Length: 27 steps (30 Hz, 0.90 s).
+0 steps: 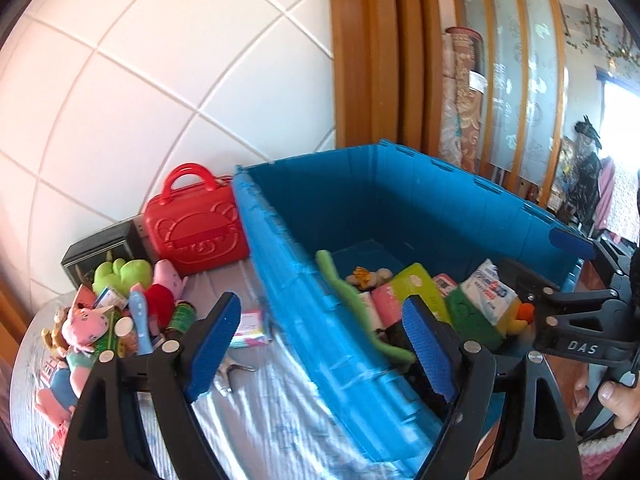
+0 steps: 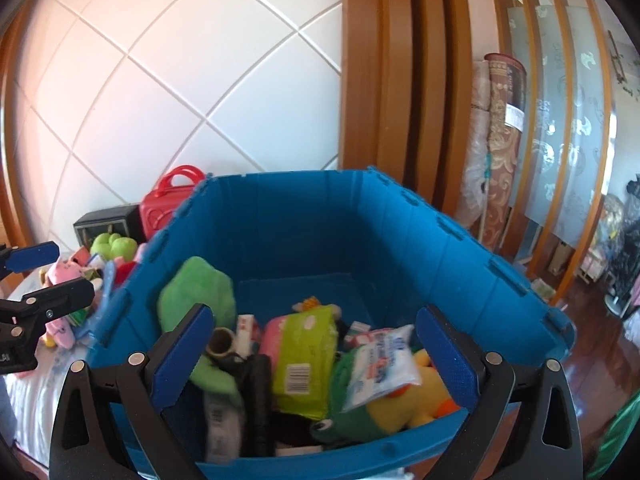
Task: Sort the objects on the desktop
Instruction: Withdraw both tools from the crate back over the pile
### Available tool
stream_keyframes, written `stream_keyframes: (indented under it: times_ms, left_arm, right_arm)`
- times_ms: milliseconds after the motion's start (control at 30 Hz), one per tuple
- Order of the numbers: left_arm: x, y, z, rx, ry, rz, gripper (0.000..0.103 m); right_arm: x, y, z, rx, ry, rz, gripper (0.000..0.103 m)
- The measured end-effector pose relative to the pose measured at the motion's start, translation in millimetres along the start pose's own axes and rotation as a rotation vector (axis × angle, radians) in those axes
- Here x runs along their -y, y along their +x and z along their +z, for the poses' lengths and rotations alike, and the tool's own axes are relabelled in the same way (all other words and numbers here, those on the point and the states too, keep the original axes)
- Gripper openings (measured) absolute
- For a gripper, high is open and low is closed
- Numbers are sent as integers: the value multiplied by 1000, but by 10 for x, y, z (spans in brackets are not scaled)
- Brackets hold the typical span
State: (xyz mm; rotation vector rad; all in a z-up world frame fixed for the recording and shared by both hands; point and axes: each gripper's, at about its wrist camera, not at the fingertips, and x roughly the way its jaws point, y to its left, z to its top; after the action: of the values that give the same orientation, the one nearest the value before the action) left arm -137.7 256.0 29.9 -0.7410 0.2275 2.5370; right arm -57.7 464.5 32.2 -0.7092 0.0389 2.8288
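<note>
Here the blue crate (image 2: 400, 240) was seen on the desk (image 1: 260, 420), its long axis running away from both cameras toward the tiled wall (image 1: 160, 80). The left gripper (image 1: 320, 344) was held level over the crate's left wall, jaws spread wide and empty. The right gripper (image 2: 316, 356) was poised above the near rim, jaws likewise wide, over a green packet (image 2: 304, 360). Plush toys (image 1: 120, 304) were heaped left of the crate.

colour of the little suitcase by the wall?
Red suitcase, bear face embossed; clearest in left wrist view.
</note>
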Motion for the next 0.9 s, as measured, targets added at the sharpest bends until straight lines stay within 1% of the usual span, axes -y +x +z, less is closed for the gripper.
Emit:
stream_keyframes:
  times_ms: [133,300,400,533,700,833,900]
  left_arm:
    - [-468,-88,-118,-12,-44,60,83]
    - [-1214,-233,-374,-34,-141,160,83]
    - [-1707,-338,-607,-64,-208,238,83]
    - [-2343,-461,-1001,-126,-284,358,83]
    - [-3028,-625,-1546,-211,-382,481,83]
    - [-3466,-723,-1939,-268,-462,551,83]
    - [-3633,-740,-2095,-289,-504,563,83]
  right_arm:
    - [-376,-14,98,27,-18,25,103]
    - [-978,18,226,53,-67,113,103]
    - [-1411,77,290,56,-125,162,103]
    - [-2030,175,302,52,-208,259,103]
    - [-2713,330,187,8,-286,375,103]
    - [-3113,571,35,-59,-331,420,103]
    - [-3234,727,-48,-96,-342,425,103]
